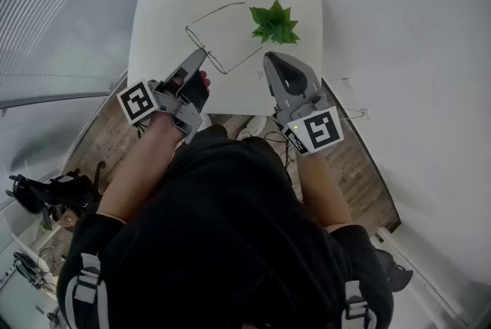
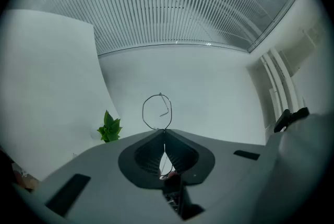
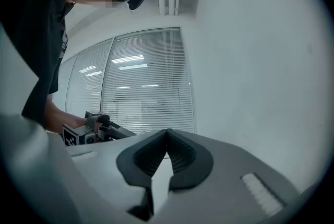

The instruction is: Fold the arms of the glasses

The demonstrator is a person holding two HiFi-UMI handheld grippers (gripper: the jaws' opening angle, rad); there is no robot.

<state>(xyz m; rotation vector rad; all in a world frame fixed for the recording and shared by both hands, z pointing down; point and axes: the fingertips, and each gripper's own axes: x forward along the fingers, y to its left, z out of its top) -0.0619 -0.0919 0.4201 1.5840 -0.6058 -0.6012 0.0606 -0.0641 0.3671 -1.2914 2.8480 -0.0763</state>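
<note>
Pinching glasses [image 2: 157,112], left gripper [image 1: 202,52], right gripper [image 1: 269,57] alongside

In the left gripper view I see only one wire ring of the glasses [image 2: 160,94], just above the closed tips of the left gripper [image 2: 164,131]. The rest of the frame lies behind the gripper's grey body, and so does the base of the plant [image 2: 109,128]. In the head view the gripper covers the spot where it meets the frame. The wire is too thin for me to make out hinges or tell the arms apart. My torso [image 1: 230,220] hides the near edge of the table [image 1: 169,13]. The right gripper [image 3: 167,130] blocks the lower part of its own view. The clutter [image 1: 46,193] on the floor [image 1: 107,139] is too small to name.
</note>
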